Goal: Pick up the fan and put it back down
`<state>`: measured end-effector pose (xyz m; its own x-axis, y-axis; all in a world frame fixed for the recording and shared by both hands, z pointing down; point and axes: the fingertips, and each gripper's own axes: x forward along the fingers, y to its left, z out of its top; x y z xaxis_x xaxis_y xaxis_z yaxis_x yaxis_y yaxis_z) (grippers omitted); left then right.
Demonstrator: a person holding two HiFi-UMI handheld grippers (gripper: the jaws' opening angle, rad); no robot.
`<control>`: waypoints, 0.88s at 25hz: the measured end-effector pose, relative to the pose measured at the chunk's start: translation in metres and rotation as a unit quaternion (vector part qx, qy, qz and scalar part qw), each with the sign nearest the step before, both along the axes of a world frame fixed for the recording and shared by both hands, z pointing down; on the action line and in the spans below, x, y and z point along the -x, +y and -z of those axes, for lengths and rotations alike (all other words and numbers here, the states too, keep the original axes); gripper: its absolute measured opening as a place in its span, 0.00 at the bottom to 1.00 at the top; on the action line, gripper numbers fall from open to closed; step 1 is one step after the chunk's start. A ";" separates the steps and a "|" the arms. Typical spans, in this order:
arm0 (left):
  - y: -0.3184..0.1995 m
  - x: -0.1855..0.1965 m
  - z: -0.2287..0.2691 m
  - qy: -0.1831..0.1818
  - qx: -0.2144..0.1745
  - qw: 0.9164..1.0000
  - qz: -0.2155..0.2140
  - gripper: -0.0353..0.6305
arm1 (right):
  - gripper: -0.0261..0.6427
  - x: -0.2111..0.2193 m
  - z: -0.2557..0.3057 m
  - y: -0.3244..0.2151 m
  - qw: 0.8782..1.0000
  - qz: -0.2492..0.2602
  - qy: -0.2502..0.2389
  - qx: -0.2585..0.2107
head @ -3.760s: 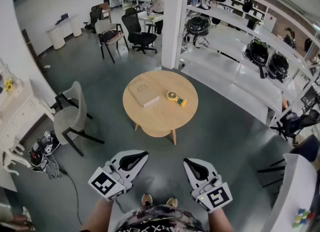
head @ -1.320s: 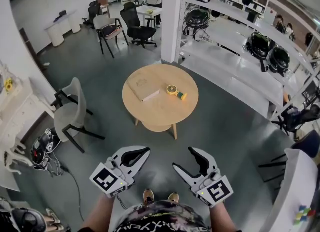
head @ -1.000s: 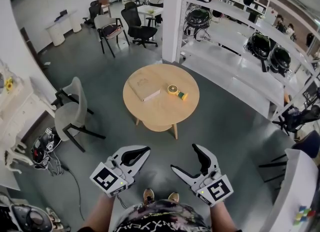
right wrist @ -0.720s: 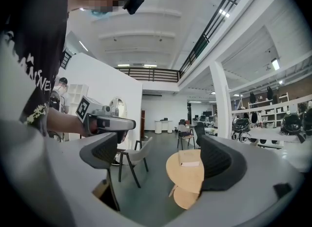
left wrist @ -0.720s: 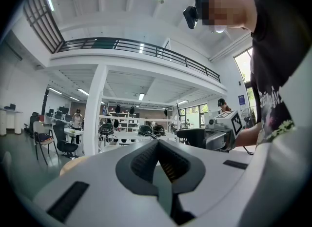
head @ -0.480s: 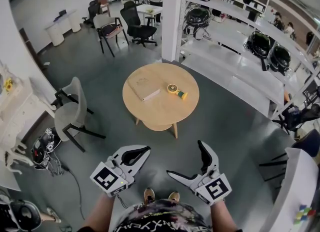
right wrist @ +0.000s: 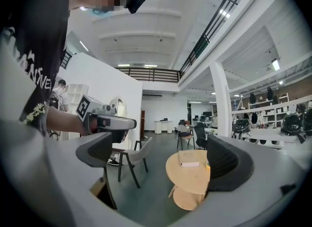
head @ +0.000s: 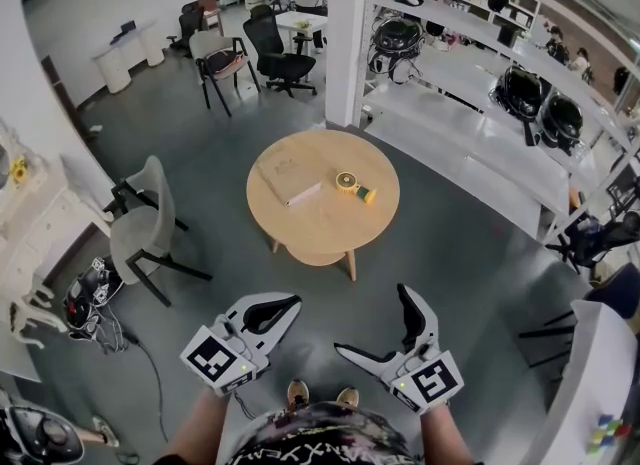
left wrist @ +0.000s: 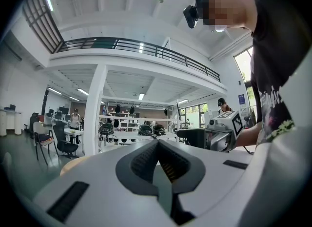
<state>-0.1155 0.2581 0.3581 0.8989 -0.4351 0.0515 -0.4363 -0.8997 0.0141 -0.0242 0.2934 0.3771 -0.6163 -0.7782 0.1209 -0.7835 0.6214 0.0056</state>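
Observation:
The small yellow-green fan [head: 350,186] lies on the round wooden table [head: 320,228], right of a flat tan book [head: 288,183]. Both grippers hang well short of the table, close to my body. My left gripper [head: 283,305] is shut with nothing in it; in the left gripper view its pads meet [left wrist: 157,149]. My right gripper [head: 375,325] has just been opening and stands wide open with nothing between its fingers. In the right gripper view [right wrist: 163,158] the table [right wrist: 187,172] shows between the jaws, and only a yellow sliver of the fan [right wrist: 207,165] peeks past the right finger.
A grey chair [head: 140,235] stands left of the table. A white pillar [head: 346,33] rises behind it, and long white shelves [head: 480,153] with dark helmets run along the right. A white desk [head: 35,218] sits at the far left. Grey floor lies between me and the table.
The right gripper's jaws have spread wider than a second ago. Both hands stay where they were, and the fan and book have not moved.

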 end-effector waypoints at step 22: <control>0.048 -0.061 0.004 -0.007 -0.014 1.000 0.008 0.07 | 0.92 -0.060 -0.004 0.042 1.000 0.010 0.000 -0.011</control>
<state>-0.0548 0.3065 0.3546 0.8910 -0.4510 0.0519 -0.4508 -0.8925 -0.0163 0.0358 0.3358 0.3809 -0.6317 -0.7681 0.1048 -0.7709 0.6367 0.0191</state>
